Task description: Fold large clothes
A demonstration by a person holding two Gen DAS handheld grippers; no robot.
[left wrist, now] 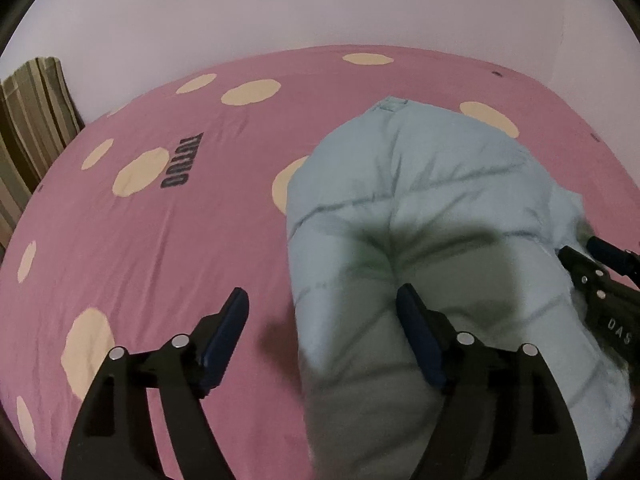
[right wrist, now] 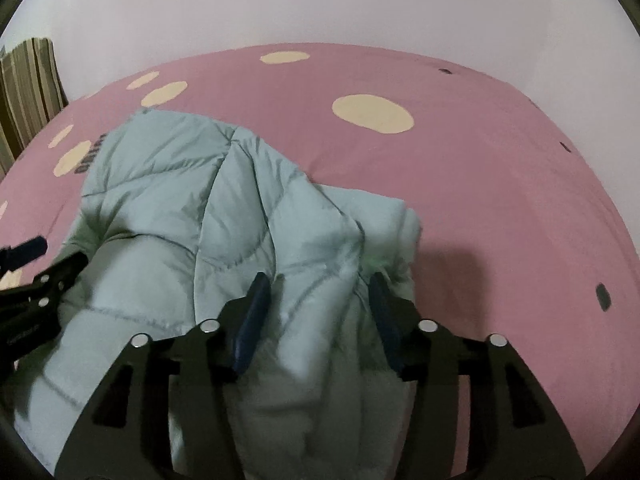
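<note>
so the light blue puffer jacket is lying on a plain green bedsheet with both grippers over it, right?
Not quite: the bedsheet is pink with cream dots, not plain green, as both wrist views show. The rest holds: the light blue puffer jacket lies on it, with the left gripper and right gripper over it.

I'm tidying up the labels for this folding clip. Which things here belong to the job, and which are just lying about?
Part of the job:
- pale blue padded jacket, bundled on the bed
- left gripper, jaws apart
- right gripper, jaws apart over the jacket

Just there:
- pink spotted bedsheet
- striped fabric at the bed's far left edge
- plain wall
</note>
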